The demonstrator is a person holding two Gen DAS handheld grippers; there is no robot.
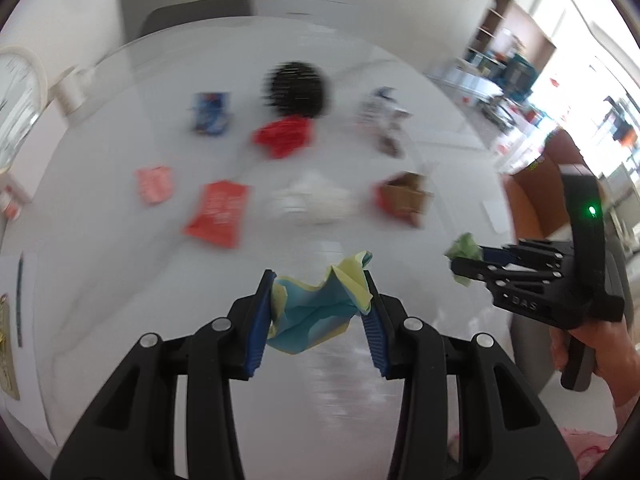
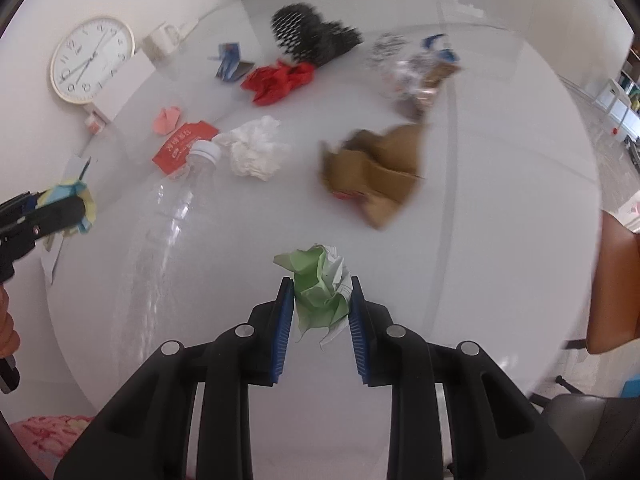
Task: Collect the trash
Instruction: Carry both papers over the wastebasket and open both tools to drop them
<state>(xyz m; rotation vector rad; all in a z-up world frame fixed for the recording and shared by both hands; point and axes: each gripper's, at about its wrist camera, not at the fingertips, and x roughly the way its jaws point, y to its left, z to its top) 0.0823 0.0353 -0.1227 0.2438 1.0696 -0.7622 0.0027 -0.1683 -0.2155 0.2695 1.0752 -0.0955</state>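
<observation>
My left gripper [image 1: 320, 280] is shut on a crumpled blue and yellow paper [image 1: 316, 312], held above the white table [image 1: 120, 240]. It also shows at the left of the right wrist view [image 2: 60, 208]. My right gripper [image 2: 320, 284] is shut on a crumpled green and white paper [image 2: 320, 288], held above the table. It also shows at the right of the left wrist view [image 1: 460, 260]. Other trash lies on the table: a clear plastic bottle [image 2: 176, 208], a white tissue wad [image 2: 256, 148], torn brown cardboard [image 2: 380, 168], red plastic [image 2: 280, 78], a red packet [image 2: 180, 150].
A black mesh bin [image 2: 312, 36] lies tipped at the far side. Near it are a blue wrapper [image 2: 230, 60], a pink scrap [image 2: 167, 119] and a clear crinkled wrapper [image 2: 416, 76]. A wall clock [image 2: 92, 60] leans at the left. An orange chair [image 1: 532, 204] stands at the right.
</observation>
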